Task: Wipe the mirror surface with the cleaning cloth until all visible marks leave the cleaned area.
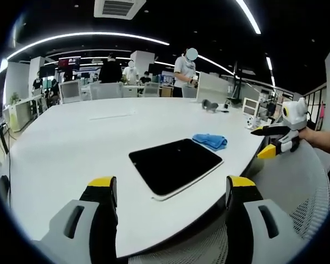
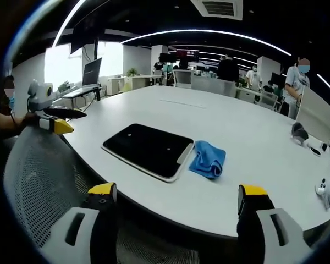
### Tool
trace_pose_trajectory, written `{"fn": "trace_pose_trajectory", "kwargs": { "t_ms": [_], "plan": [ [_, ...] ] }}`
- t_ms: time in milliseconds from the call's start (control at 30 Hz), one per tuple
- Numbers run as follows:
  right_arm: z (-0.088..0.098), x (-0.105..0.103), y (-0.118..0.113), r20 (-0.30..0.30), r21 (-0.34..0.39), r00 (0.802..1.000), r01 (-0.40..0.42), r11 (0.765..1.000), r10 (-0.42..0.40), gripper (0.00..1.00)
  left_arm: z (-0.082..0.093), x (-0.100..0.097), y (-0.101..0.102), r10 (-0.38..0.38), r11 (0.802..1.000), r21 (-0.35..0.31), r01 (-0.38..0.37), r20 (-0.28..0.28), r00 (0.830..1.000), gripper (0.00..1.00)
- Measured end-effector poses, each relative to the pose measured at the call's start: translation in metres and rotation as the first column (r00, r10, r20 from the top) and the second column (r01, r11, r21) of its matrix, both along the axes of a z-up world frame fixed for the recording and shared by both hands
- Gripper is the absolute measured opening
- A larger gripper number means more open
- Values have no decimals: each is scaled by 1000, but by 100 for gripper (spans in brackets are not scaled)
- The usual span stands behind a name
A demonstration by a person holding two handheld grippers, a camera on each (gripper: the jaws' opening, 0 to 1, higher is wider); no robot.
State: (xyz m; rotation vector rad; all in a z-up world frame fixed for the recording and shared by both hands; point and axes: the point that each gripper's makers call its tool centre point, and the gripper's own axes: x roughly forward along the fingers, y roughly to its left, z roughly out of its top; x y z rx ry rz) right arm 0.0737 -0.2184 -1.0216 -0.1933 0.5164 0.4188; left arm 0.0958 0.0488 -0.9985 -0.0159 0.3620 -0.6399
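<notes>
The mirror is a dark rounded rectangle with a pale rim, lying flat on the white table. A crumpled blue cleaning cloth rests on the table against the mirror's far corner. In the right gripper view the mirror shows two tiny pale specks, and the cloth lies to its right. My left gripper stands open short of the table's near edge, holding nothing. My right gripper is also open and empty. Each gripper appears in the other's view, the right gripper and the left gripper, both held off the table.
A grey mesh chair back stands between the grippers and the table edge, also seen as the chair back. A small grey object and a white controller lie far right. People stand at desks beyond the table.
</notes>
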Motion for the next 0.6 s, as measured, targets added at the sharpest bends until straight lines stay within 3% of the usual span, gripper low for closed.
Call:
{"fn": "trace_pose_trajectory", "kwargs": {
  "t_ms": [600],
  "plan": [
    [0, -1, 1, 4, -3, 1000, 3, 1000, -3, 88, 0, -1, -1, -4, 1000, -3, 4, -2, 1000, 79]
  ]
}}
